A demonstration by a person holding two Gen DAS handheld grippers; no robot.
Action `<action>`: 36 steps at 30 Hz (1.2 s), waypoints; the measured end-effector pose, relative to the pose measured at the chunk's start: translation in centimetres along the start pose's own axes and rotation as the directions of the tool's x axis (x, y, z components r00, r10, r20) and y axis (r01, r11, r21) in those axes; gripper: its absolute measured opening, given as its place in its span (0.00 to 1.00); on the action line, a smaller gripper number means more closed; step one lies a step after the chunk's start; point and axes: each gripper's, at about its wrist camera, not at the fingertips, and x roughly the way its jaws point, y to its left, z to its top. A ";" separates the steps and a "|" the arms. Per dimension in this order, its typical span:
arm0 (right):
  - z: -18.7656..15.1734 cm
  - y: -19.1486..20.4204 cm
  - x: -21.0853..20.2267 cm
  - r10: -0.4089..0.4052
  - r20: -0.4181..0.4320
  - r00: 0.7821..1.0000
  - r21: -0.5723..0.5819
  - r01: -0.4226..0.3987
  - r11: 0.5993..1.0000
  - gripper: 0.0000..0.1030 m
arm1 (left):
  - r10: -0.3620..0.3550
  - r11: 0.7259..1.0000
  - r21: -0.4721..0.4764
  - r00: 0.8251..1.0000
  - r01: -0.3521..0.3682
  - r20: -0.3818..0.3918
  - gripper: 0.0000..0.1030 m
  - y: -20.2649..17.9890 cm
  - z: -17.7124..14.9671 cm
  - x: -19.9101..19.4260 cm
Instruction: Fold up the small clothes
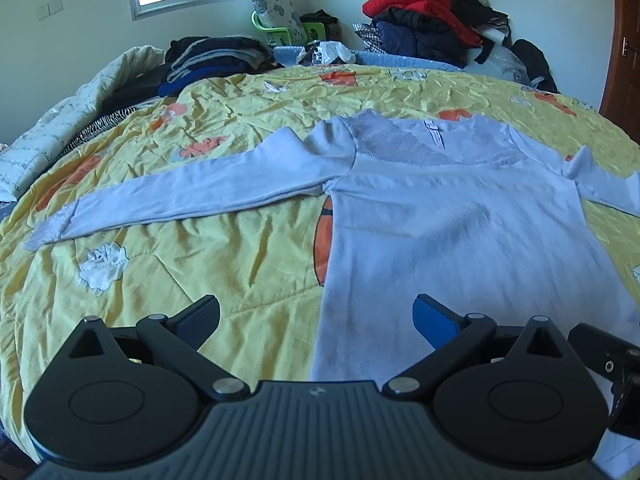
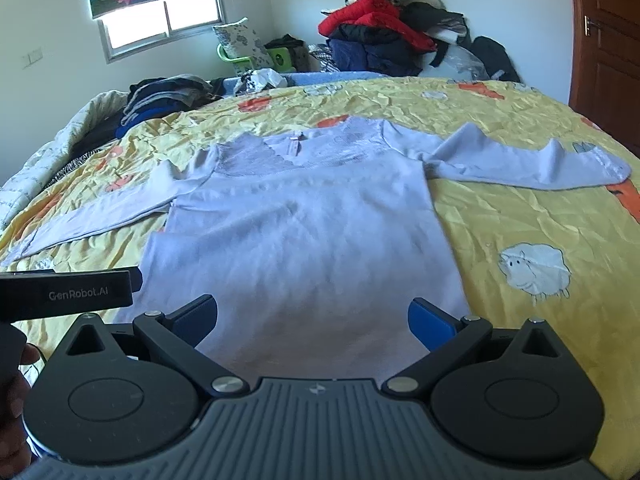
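A pale lilac long-sleeved top (image 1: 448, 216) (image 2: 304, 216) lies flat on the yellow quilt, neck toward the far side and both sleeves spread out. Its left sleeve (image 1: 168, 196) stretches far to the left; its right sleeve (image 2: 532, 160) reaches right with a raised crease. My left gripper (image 1: 316, 320) stands open over the top's lower left edge, nothing between its fingers. My right gripper (image 2: 312, 320) is open over the hem's middle, holding nothing. The left gripper's black body (image 2: 68, 292) shows at the left of the right wrist view.
The yellow quilt (image 1: 200, 264) (image 2: 520, 232) with sheep and orange prints covers the bed. Folded dark clothes (image 1: 216, 60) sit at the far left, beside a white padded blanket (image 1: 52, 136). A heap of red and dark jackets (image 1: 428, 20) rises at the back right. A brown door (image 2: 604, 40) stands at the right.
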 end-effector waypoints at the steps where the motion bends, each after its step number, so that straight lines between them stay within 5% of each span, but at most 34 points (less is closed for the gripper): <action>1: 0.0 0.0 0.0 0.000 0.001 1.000 0.002 0.000 1.000 1.00 | -0.002 1.000 0.000 1.000 0.002 -0.001 1.00 0.0 -0.1 0.0; 22: -0.3 0.3 0.0 0.018 0.011 1.000 -0.012 -0.018 1.000 1.00 | 0.009 1.000 -0.007 1.000 -0.009 -0.006 1.00 0.3 -0.2 0.3; 36: 2.6 -4.5 1.3 0.084 0.094 0.992 0.113 -0.095 0.989 0.97 | -0.028 0.999 0.026 0.999 0.027 0.038 1.00 -2.0 2.4 1.3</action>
